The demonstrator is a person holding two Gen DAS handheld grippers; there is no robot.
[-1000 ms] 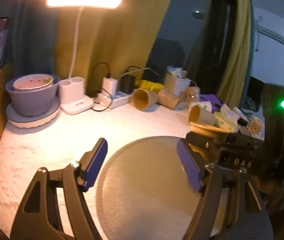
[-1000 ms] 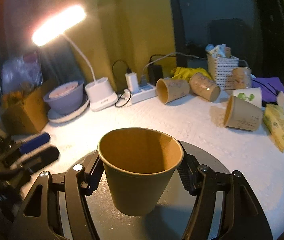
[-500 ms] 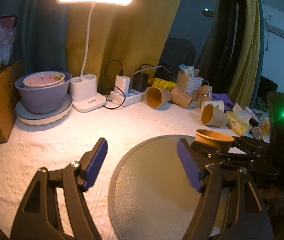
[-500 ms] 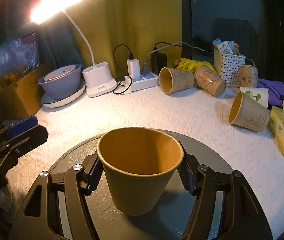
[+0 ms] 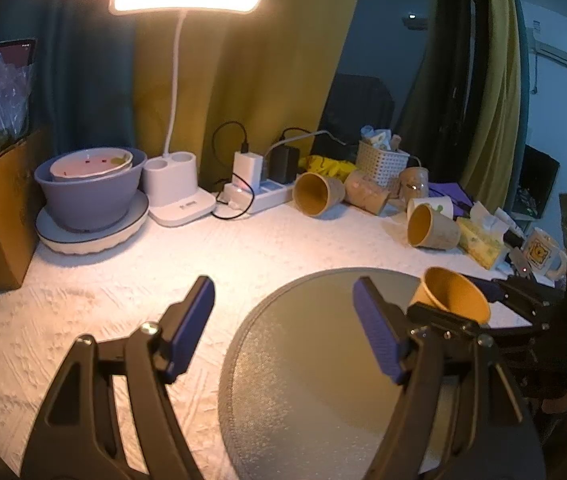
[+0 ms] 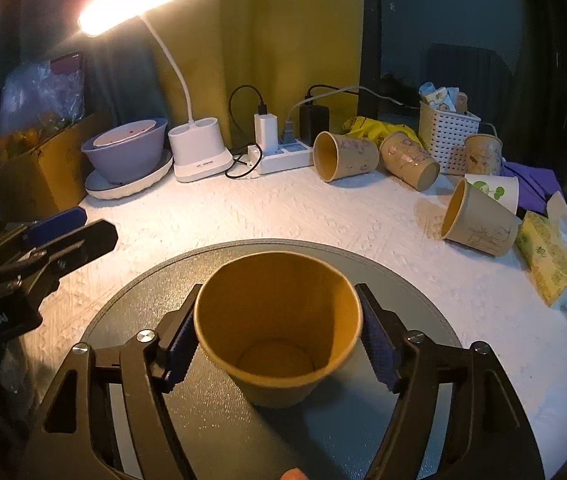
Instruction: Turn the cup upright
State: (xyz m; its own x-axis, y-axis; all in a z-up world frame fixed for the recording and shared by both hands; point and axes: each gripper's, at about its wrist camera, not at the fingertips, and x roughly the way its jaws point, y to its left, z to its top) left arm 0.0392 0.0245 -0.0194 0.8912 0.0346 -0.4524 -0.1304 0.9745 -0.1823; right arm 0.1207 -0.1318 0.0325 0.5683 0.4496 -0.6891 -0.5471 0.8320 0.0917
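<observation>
Right gripper [image 6: 279,344] has the brown paper cup [image 6: 279,328] pinched between its blue pads [image 6: 379,354], one on each side of the wall just below the rim, and the mouth is facing up, tipped a touch toward the camera. From the left wrist view that same cup [image 5: 453,294] sits out at the far right edge of the round grey mat [image 5: 315,360], leaning a little, and whether its base is down on the mat or just above it I cannot tell. So the flip looks all but done; what is left, by my reading, is the set-down. To do it well: level the wrist so the rim goes flat, lower until the base meets the mat squarely, then spread the fingers evenly so neither pad drags the thin wall sideways. Paper like this will dent if squeezed harder, so ease off, no extra pressure. Left gripper [image 5: 283,328] hangs spread wide with nothing between its pads, over the near left part of the mat, well apart from the cup, and it is best kept there. Beyond, on the white table [image 6: 283,216], more paper cups [image 6: 343,156] lie on their sides by the power strip [image 6: 283,158] and white basket [image 6: 447,130], under the desk lamp [image 6: 135,2].
</observation>
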